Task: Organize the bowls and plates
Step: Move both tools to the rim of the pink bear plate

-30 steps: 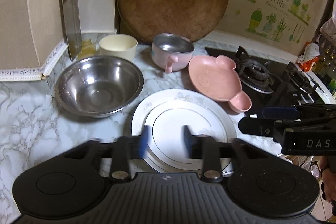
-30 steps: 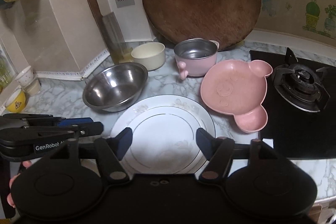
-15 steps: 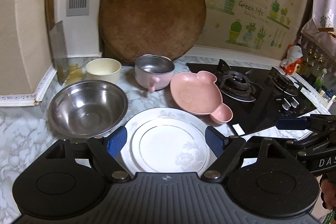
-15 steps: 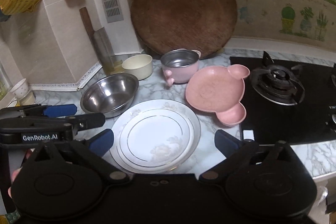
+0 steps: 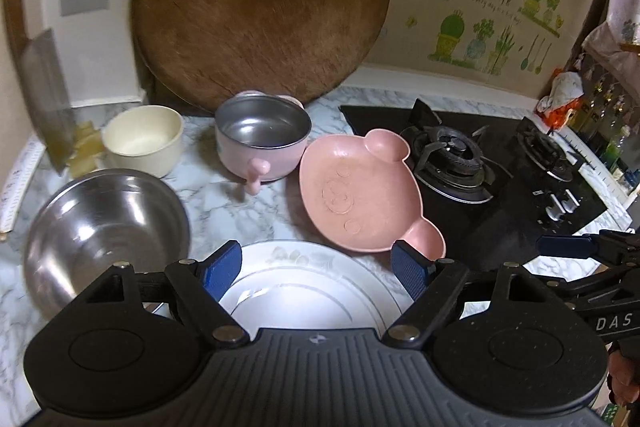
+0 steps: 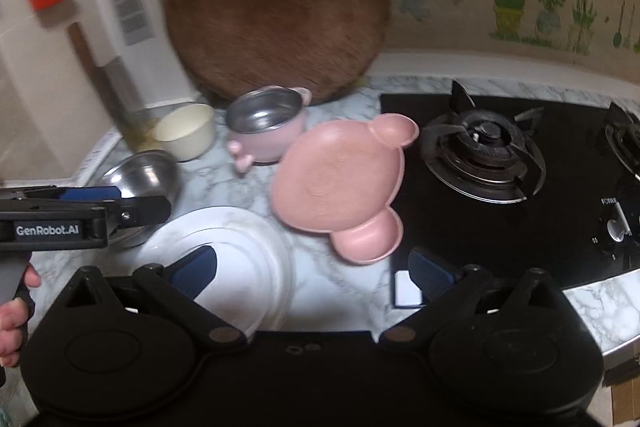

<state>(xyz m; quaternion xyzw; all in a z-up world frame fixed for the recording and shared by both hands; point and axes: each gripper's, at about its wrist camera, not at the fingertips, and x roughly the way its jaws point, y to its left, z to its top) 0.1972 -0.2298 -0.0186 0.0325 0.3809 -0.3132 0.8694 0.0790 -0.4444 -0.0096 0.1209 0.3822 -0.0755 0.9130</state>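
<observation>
A white plate [image 5: 304, 291] [image 6: 240, 259] lies on the marble counter at the front. A pink pig-shaped plate [image 5: 356, 195] [image 6: 336, 183] lies behind it to the right. A pink steel-lined bowl [image 5: 262, 139] [image 6: 266, 123], a cream bowl [image 5: 142, 139] [image 6: 186, 131] and a large steel bowl [image 5: 100, 223] [image 6: 140, 179] stand at the back left. My left gripper [image 5: 316, 273] is open and empty over the white plate's far edge. My right gripper [image 6: 312, 269] is open and empty, over the counter between the white plate and the stove.
A round wooden board [image 5: 260, 7] leans on the back wall. A black gas stove [image 5: 500, 179] [image 6: 520, 171] fills the right side. A cleaver [image 5: 44, 95] stands at the left wall. A small white card [image 6: 406, 289] lies by the stove's front corner.
Both grippers have opened wide from a narrower gap. Both have moved forward and to the right, nearer the pink plate and bowls.
</observation>
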